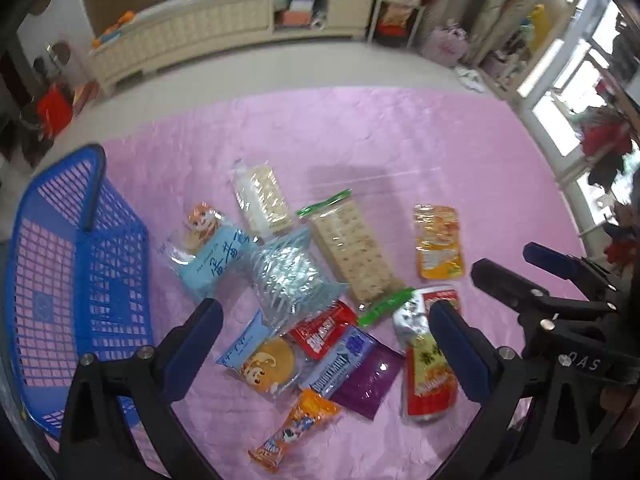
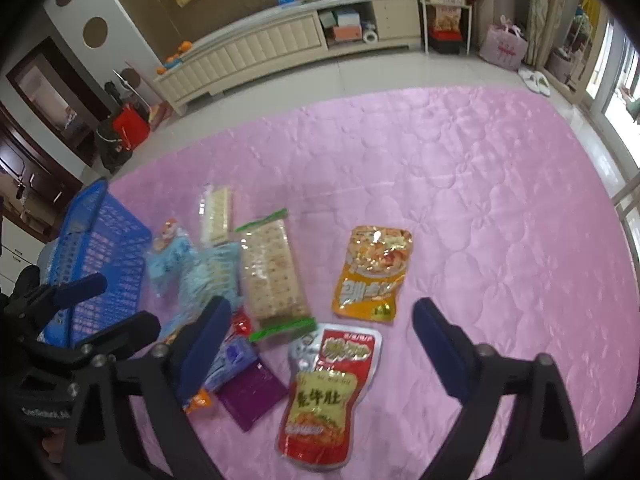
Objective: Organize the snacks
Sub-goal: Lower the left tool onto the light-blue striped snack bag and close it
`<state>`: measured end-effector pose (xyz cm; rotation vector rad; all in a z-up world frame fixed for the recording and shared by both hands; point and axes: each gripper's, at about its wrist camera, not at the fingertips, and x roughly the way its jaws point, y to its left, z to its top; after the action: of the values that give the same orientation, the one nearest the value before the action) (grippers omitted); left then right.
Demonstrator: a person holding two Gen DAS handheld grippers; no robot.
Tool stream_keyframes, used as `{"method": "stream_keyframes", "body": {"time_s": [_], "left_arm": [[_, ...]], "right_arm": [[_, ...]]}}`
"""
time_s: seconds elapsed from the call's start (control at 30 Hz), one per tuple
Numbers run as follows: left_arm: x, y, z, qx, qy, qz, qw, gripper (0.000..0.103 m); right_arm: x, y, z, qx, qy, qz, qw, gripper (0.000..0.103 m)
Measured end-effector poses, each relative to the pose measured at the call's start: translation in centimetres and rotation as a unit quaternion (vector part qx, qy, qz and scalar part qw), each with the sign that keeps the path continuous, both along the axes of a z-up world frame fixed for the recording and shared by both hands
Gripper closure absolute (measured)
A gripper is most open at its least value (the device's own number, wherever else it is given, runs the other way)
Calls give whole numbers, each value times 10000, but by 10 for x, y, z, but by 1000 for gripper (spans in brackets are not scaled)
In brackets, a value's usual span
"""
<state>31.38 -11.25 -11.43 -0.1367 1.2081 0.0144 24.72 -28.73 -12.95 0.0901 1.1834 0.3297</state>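
Several snack packets lie in a pile on a pink quilted mat (image 1: 400, 148). A blue mesh basket (image 1: 76, 280) stands empty at the left; it also shows in the right wrist view (image 2: 100, 256). My left gripper (image 1: 326, 332) is open above a red packet (image 1: 322, 330), a round biscuit pack (image 1: 260, 356) and a purple packet (image 1: 368, 382). My right gripper (image 2: 320, 340) is open above a red and yellow pouch (image 2: 324, 396), with an orange pouch (image 2: 372, 272) and a long cracker pack (image 2: 272, 268) just beyond. The right gripper also shows in the left wrist view (image 1: 516, 264).
A clear cracker pack (image 1: 262, 200), a light blue pack (image 1: 212, 248) and a silvery blue bag (image 1: 288, 276) lie near the basket. An orange packet (image 1: 294, 428) lies nearest. Beyond the mat are tiled floor and a long cream cabinet (image 2: 280, 48). Windows stand at the right.
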Motion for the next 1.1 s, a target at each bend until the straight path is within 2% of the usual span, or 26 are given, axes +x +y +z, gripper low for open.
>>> {"method": "stream_keyframes", "body": {"time_s": [0.1,0.27,0.33,0.43,0.57,0.7,0.73,0.8,0.87,0.93,1.1], "left_arm": [[14,8,-18,-159,270,170,9994,4],[32,18,-45,-196,493,295,9982,4],[39,23,-55,-172,591,390,9973,9],[47,31,-70,-387,811,539,9945,14],[54,26,-82,-354,894,489,9942,15],[64,26,-93,-179,1018,502,9934,29],[64,27,-95,-149,1033,532,9931,34],[65,28,-100,-39,1093,498,9928,38],[67,33,-103,-114,1053,484,9932,40],[65,36,-100,-169,1025,511,9933,46],[43,34,-75,-439,689,315,9962,47]], "right_arm": [[12,4,-13,-49,146,41,9999,11],[22,8,-26,-200,225,125,9995,12],[24,7,-29,-90,269,131,9995,12],[26,5,-33,-71,297,142,9994,12],[26,1,-35,-108,299,131,9994,12],[25,-1,-38,-151,333,29,9993,11],[23,-2,-38,-172,327,39,9993,11],[20,-4,-36,-203,308,26,9993,11],[16,-7,-34,-194,308,-21,9993,11],[13,-10,-34,-188,326,-63,9993,11],[-1,-11,-28,-197,379,-97,9990,11]]}}
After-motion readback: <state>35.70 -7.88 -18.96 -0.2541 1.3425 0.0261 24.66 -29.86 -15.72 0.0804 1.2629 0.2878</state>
